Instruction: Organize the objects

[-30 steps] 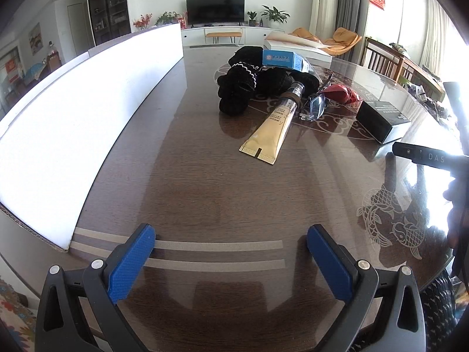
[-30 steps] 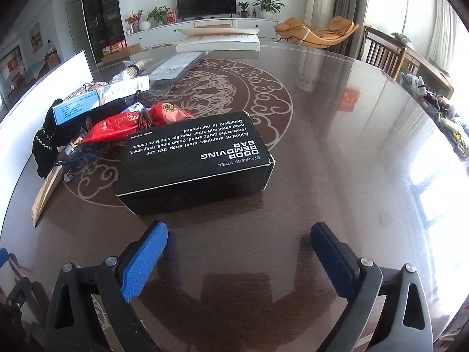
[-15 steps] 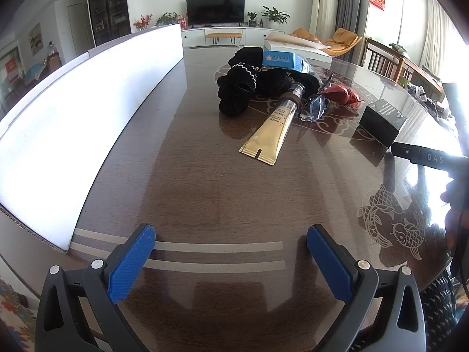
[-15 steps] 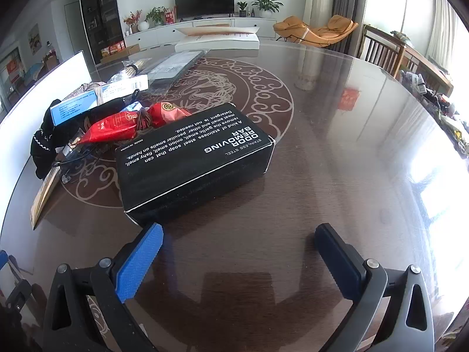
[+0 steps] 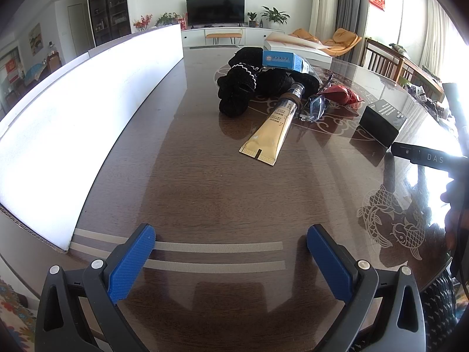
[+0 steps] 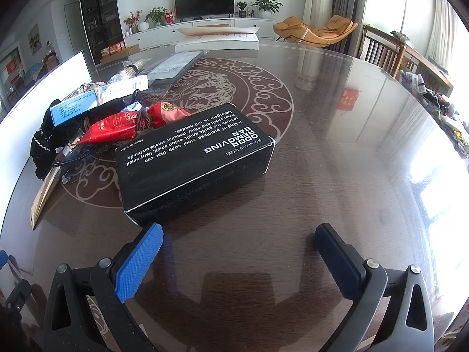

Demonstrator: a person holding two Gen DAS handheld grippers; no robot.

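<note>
A black box [image 6: 193,161] printed "ODOR REMOVING BAR" lies on the dark glass-topped table [image 6: 337,176], just beyond my open right gripper [image 6: 239,234]; the left fingertip [image 6: 146,246] is next to the box's near corner. The box also shows in the left wrist view [image 5: 382,123]. A gold tube [image 5: 272,130], black knitted fabric [image 5: 243,94], a blue box [image 5: 283,60], clear glasses [image 5: 315,108] and a red packet [image 5: 343,95] lie in a pile. My left gripper [image 5: 231,248] is open and empty, low over the table's near edge.
A long white box wall [image 5: 82,111] runs along the table's left side. A white flat box [image 6: 217,39] and a grey packet [image 6: 173,64] lie at the far side. Wooden chairs [image 6: 390,55] stand at the right. Part of the right gripper tool [image 5: 425,155] shows at the left view's right edge.
My right gripper has moved closer to the black box, and the box has turned a little on the table. My left gripper has not moved.
</note>
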